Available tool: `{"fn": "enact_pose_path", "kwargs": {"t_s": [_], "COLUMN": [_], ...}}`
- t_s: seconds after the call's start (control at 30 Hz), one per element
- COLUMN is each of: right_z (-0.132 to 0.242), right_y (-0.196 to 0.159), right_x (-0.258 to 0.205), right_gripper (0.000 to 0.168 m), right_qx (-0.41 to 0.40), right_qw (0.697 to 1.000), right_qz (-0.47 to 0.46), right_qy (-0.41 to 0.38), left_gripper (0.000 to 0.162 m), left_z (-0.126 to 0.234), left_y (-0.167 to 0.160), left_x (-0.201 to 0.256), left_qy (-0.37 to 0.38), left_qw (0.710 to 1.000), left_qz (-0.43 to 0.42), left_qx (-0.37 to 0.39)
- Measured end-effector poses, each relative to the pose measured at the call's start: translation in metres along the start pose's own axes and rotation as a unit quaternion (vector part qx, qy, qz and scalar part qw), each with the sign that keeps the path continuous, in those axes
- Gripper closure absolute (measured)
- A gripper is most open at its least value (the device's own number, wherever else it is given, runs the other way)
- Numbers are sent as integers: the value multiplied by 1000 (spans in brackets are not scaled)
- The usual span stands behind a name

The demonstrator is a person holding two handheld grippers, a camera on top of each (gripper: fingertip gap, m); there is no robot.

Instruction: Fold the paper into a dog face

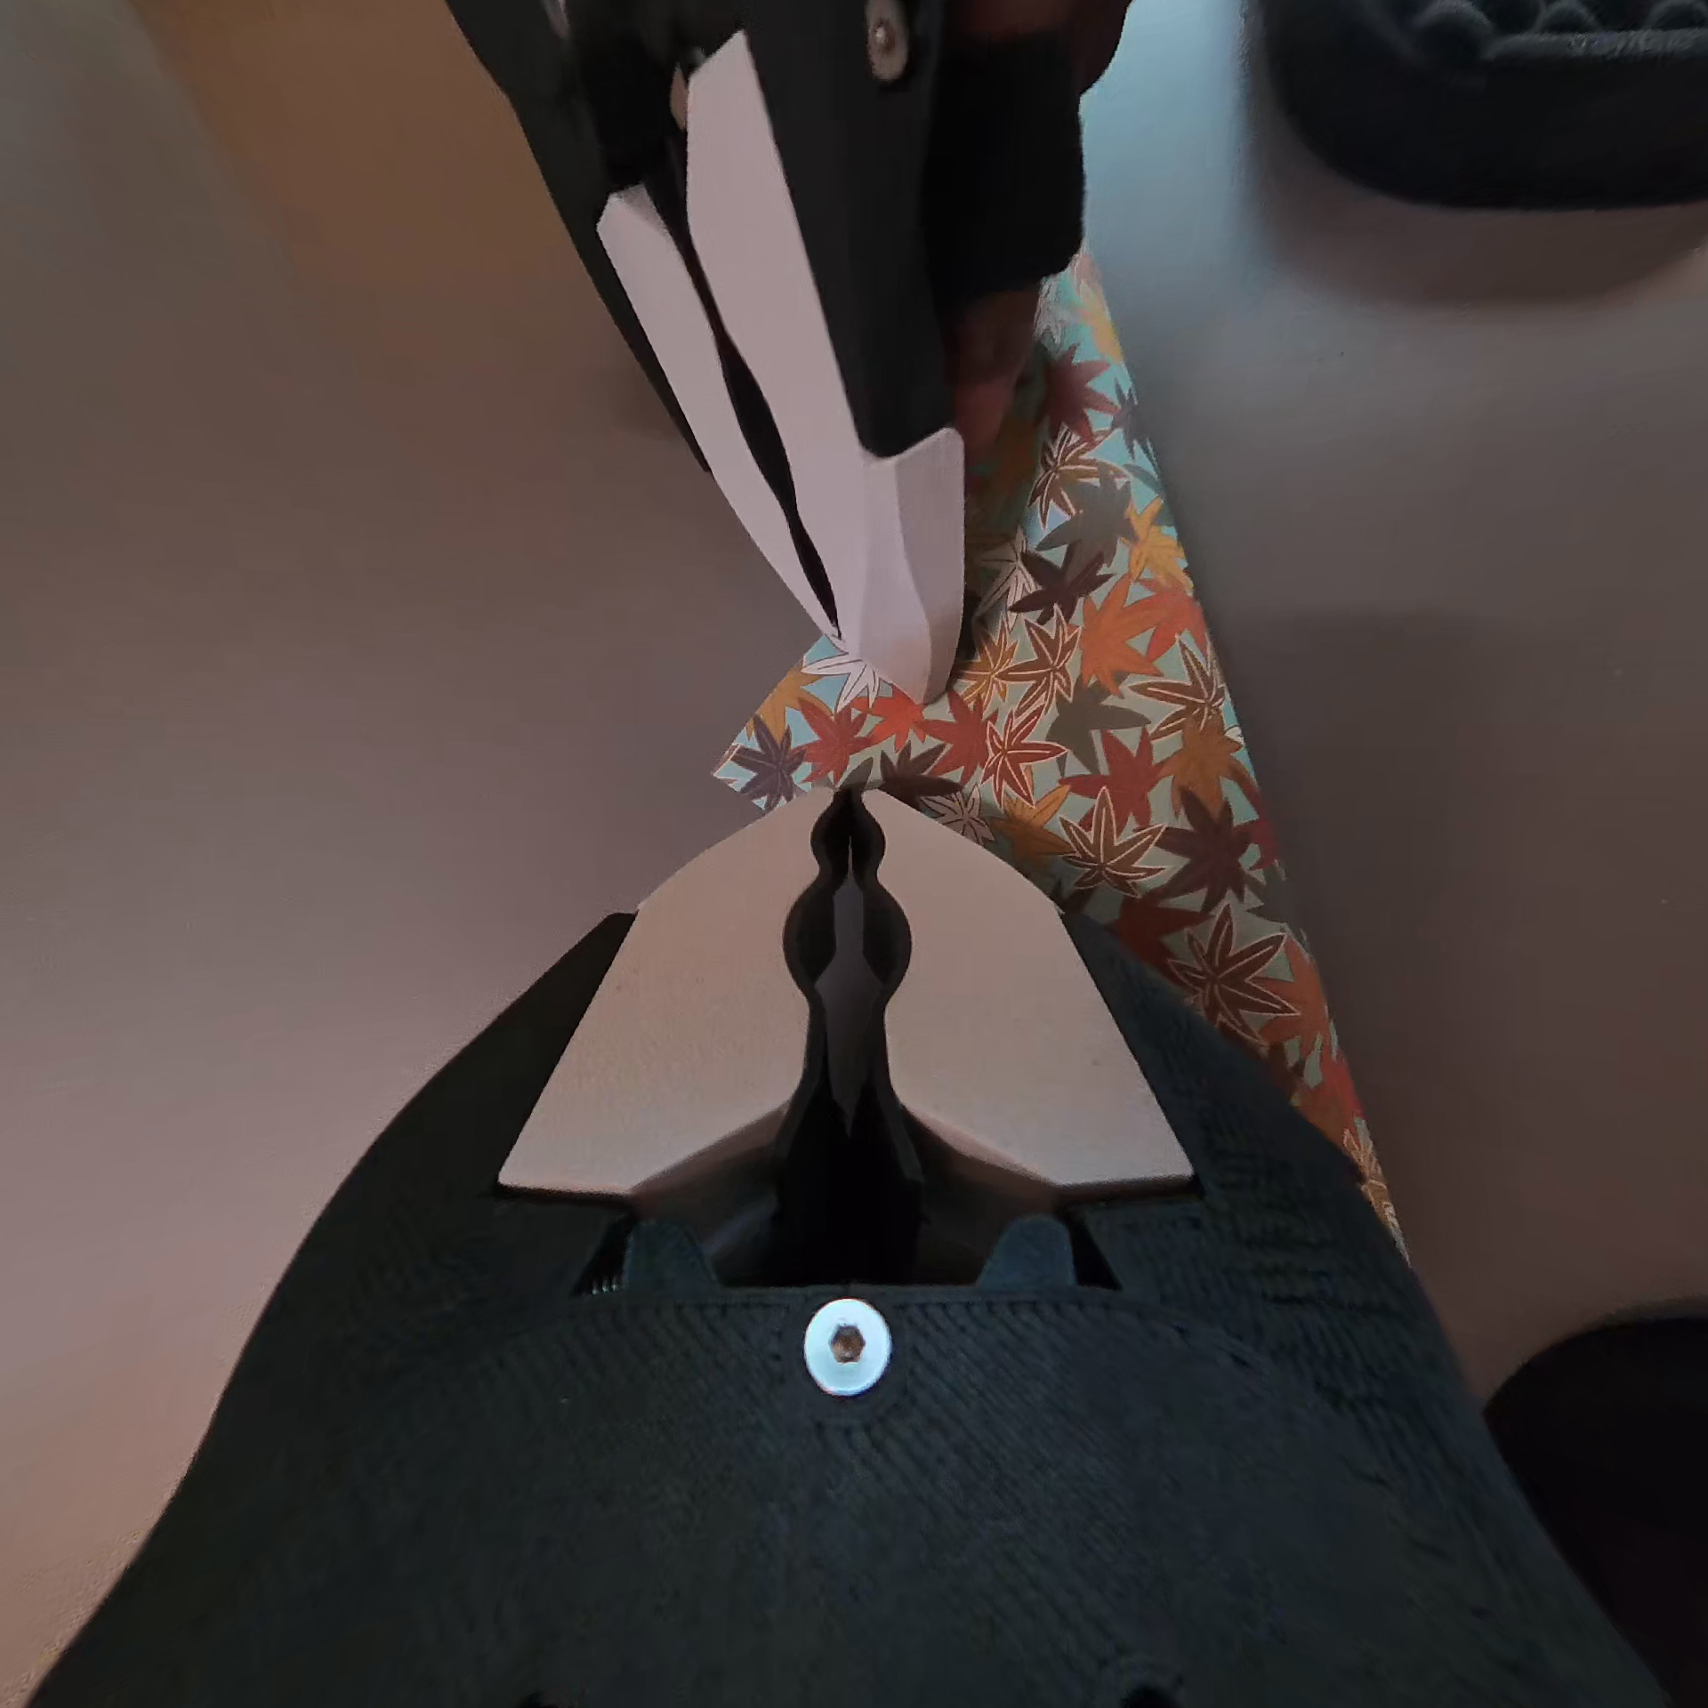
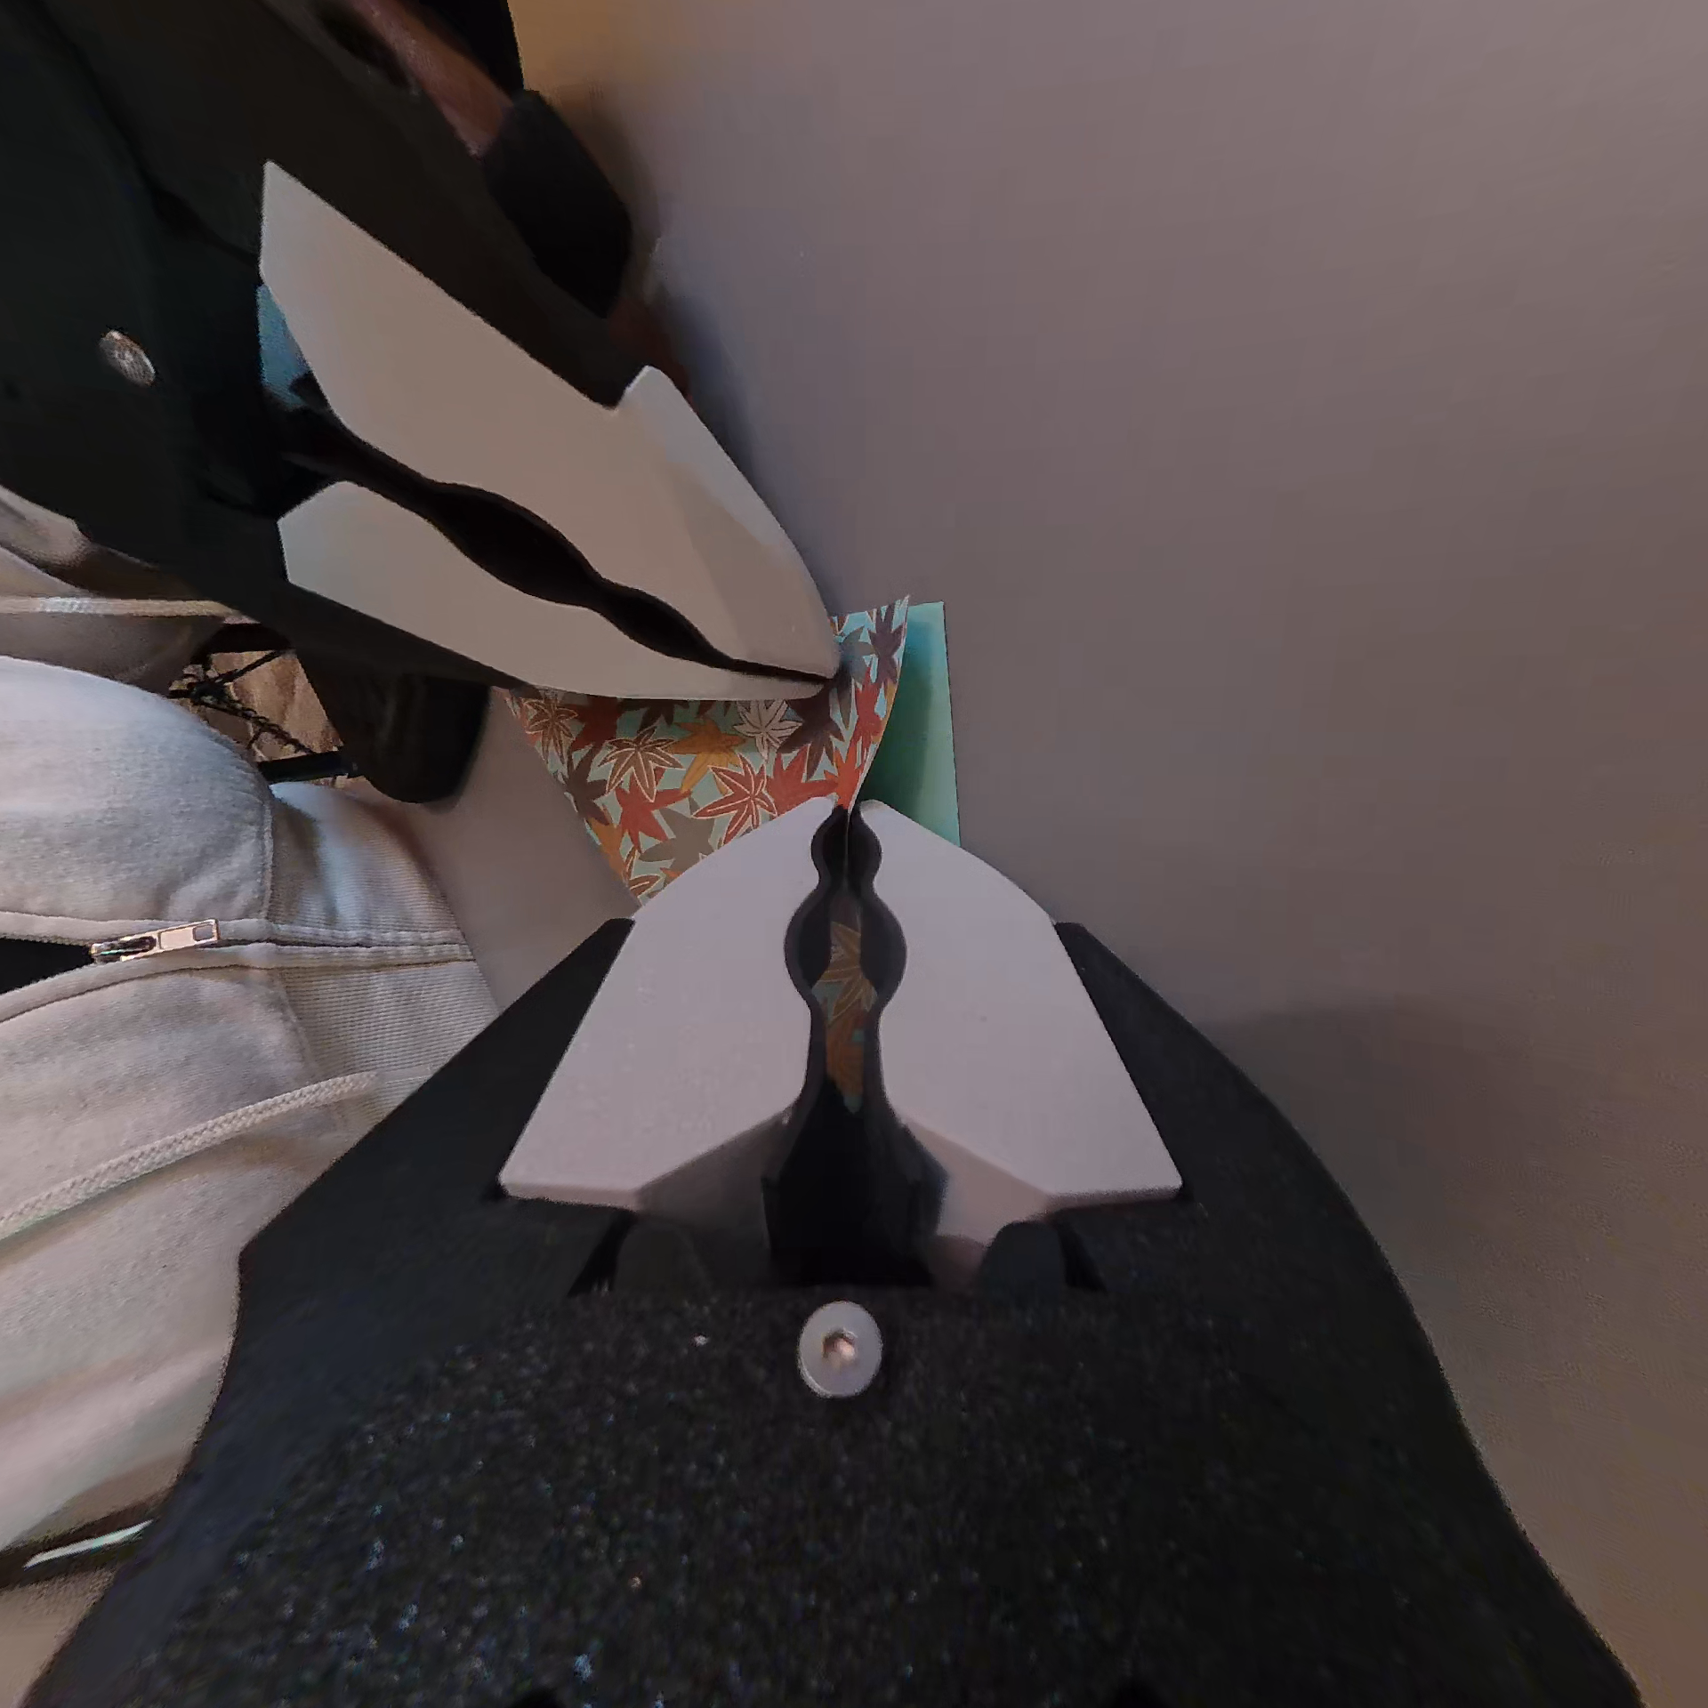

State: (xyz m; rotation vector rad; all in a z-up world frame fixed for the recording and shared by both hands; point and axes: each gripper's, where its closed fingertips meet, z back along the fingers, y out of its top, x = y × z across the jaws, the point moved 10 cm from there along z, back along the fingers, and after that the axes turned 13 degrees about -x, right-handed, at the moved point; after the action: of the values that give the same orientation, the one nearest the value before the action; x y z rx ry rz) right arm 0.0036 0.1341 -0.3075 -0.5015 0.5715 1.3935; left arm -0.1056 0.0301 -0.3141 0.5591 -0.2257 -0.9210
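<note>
Broadly, a plain pale table [image 1: 277, 647] filled most of both views, bare to the left of the left gripper's jaws and bare to the right of the right gripper's jaws, which left open room on those sides. No container showed clearly; a dark textured object [image 1: 1497, 102] sat at the far upper right corner of the left wrist view, too cropped to identify. A person's grey zipped garment [image 2: 139, 1017] crowded the space left of the right gripper's jaws.

Next in size, the paper [image 1: 1091, 739], printed with autumn leaves on a teal ground, stood partly lifted off the table, running from just ahead of the left gripper's tips back along their right side. Its plain teal reverse [image 2: 929, 712] showed just beyond the right gripper's tips.

The left gripper [image 1: 848, 802] had its jaws pressed together, and the right wrist view showed their tips pinching an edge of the paper. The right gripper [image 2: 848, 813] was likewise clamped on the paper, with patterned sheet visible in the wavy gap between its pale fingers [image 2: 702, 998]. The two sets of tips sat near each other on the same part of the sheet, the right gripper coming down from above and ahead of the left jaws.
</note>
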Motion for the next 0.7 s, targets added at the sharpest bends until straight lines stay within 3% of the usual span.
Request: {"fn": "enact_pose_path", "kwargs": {"t_s": [0.07,0.2,0.37,0.47,0.7], "right_z": [0,12,31,20,0], "right_y": [-1,-7,-20,-16,2], "right_x": [-3,-18,-36,-42,-22], "right_gripper": [163,133,157,166,168], "right_qx": [4,40,153,159,112], "right_qw": [1000,997,947,930,942], "right_qz": [12,43,165,231,241], "right_qy": [-10,-55,-229,-238,-203], "left_gripper": [162,161,161,161,161], "left_z": [0,0,-1,-1,-1], "left_y": [-1,-1,-1,-2,-2], "left_x": [0,0,-1,-2,-1], "left_qy": [-3,-4,-10,-13,-9], "left_qw": [1000,1000,1000,1000,1000], "left_qz": [3,3,6,9,6], "left_qx": [2,4,5,6,8]}}
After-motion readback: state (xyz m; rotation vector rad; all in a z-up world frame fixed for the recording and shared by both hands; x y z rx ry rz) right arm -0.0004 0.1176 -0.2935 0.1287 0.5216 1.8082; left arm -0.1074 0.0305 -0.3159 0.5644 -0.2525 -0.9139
